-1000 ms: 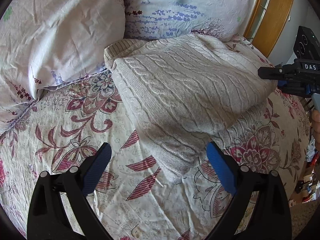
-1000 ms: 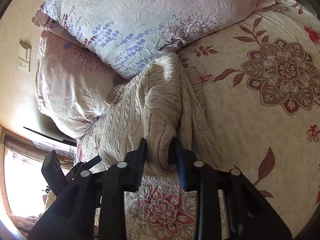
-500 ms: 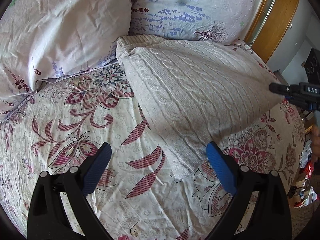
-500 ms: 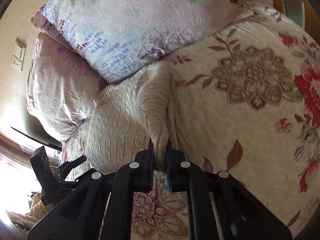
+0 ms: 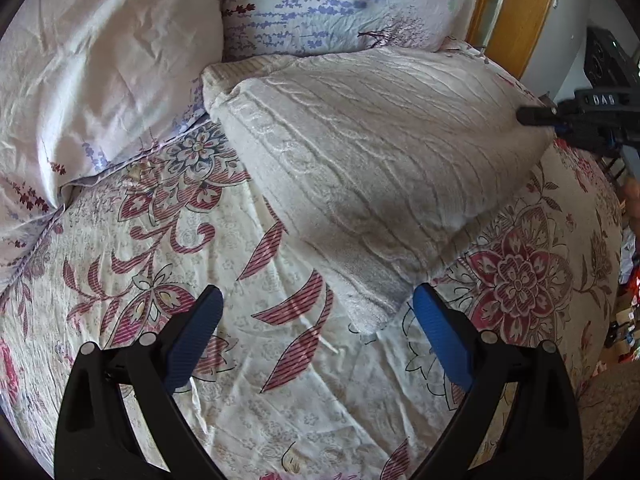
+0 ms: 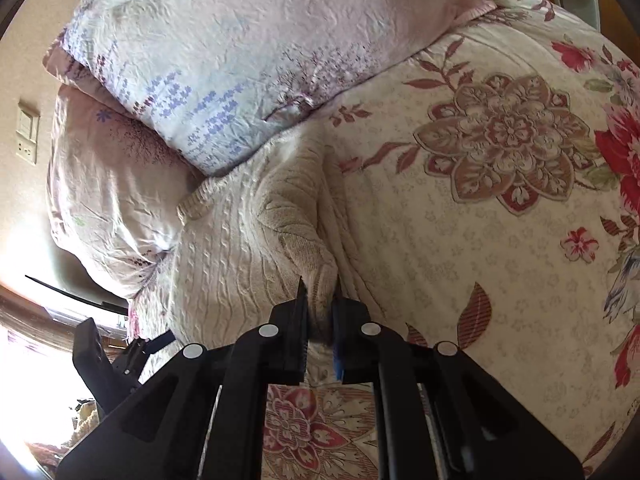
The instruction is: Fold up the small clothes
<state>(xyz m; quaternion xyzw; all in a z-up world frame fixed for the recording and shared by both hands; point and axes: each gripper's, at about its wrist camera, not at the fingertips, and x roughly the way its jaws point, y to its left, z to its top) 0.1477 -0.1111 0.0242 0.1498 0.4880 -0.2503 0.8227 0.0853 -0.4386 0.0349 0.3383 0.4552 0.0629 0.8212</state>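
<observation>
A cream cable-knit sweater (image 5: pixel 372 160) lies on the floral bedsheet (image 5: pixel 168 272), its collar end against the pillows. My left gripper (image 5: pixel 316 312) is open and empty, just short of the sweater's near corner. My right gripper (image 6: pixel 320 300) is shut on a bunched fold of the sweater (image 6: pixel 248 248) and holds that edge lifted and pulled taut. The right gripper also shows at the right edge of the left wrist view (image 5: pixel 536 116), at the sweater's far corner.
Two floral pillows (image 5: pixel 100 64) (image 5: pixel 328 4) lie behind the sweater. A wooden frame (image 5: pixel 516 12) stands at the far right, past the bed's edge. A wall socket (image 6: pixel 26 136) is on the wall beside the pillows.
My right gripper closed fully on the sweater's fold and pulled it taut toward itself. My left gripper stayed open and shifted so the sweater sits further right in its view.
</observation>
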